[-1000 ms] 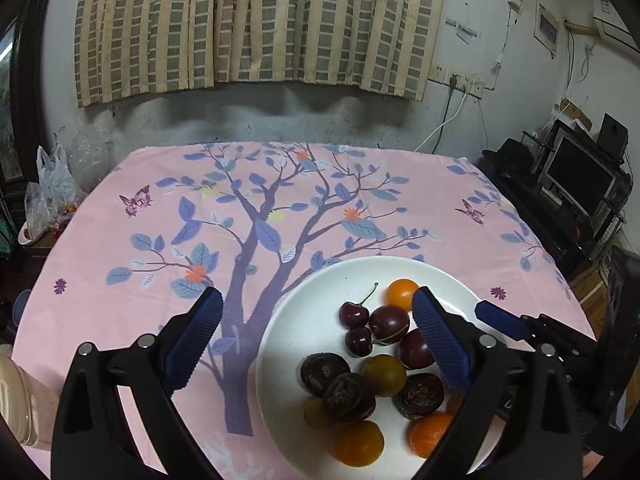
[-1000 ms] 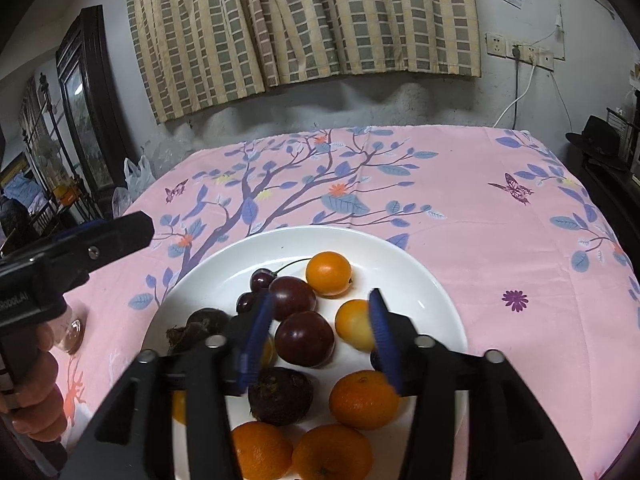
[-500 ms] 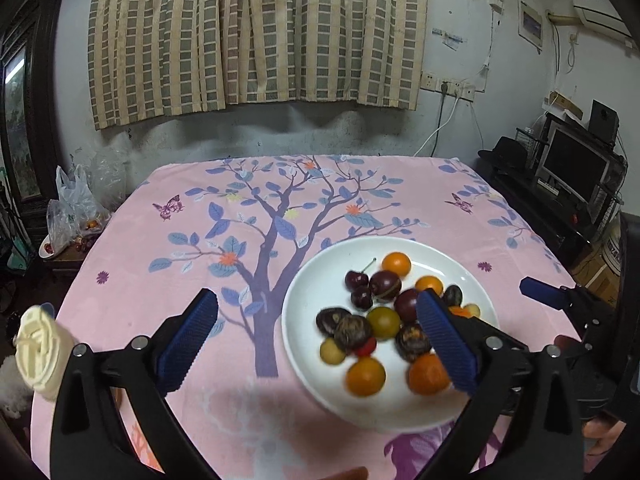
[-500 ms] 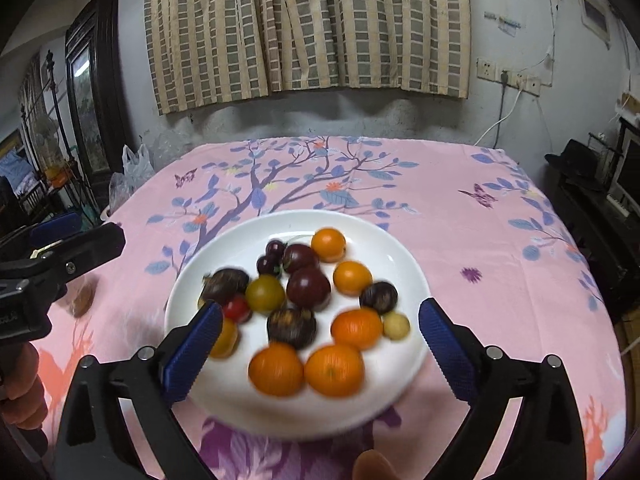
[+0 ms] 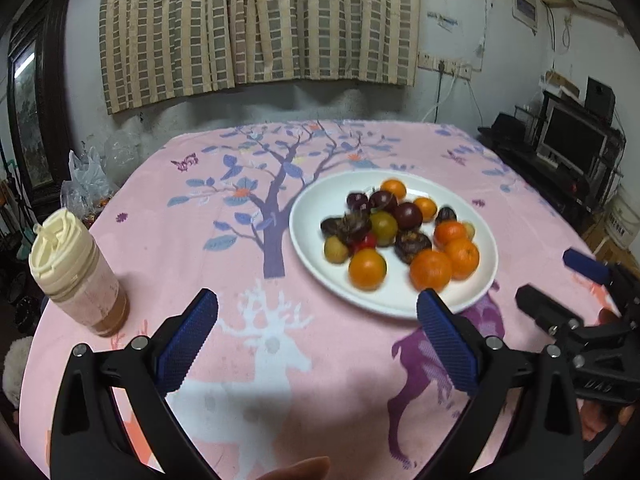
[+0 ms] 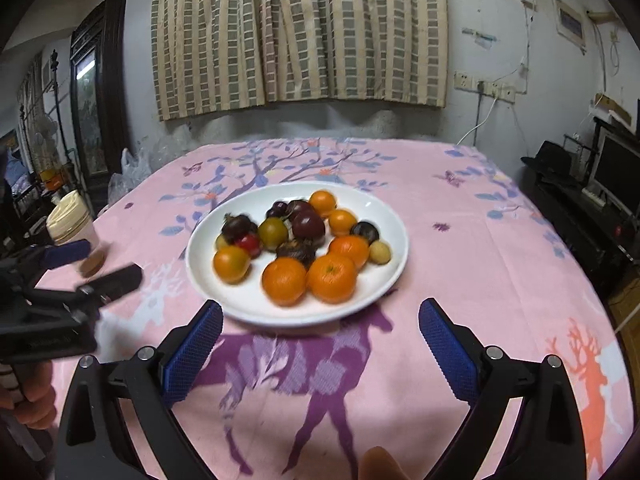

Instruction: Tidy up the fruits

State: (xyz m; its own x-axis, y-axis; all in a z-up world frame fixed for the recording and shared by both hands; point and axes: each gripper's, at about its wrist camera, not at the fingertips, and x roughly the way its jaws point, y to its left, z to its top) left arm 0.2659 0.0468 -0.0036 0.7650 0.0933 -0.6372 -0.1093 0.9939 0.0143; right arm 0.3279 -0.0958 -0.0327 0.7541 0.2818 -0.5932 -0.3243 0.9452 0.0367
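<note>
All fruits (image 6: 298,246) sit heaped on one white plate (image 6: 390,222): oranges nearest, dark plums, cherries and small yellow pieces behind, none loose on the tabletop (image 6: 480,248). Plate lies ahead of the right gripper (image 6: 320,344), beyond its fingertips; ahead and right of the left gripper (image 5: 318,334). Both sets of fingers released, spread wide, nothing between; the right pair has just been opening. Jar (image 5: 76,276) stands left of left fingers. Judgement: gathering appears complete; sorting by kind, if wanted, remains.

Our left gripper (image 5: 318,340) hangs with jaws spread wide, nothing between them. Our right gripper (image 6: 320,350) has just been opening and stands wide, empty too.
</note>
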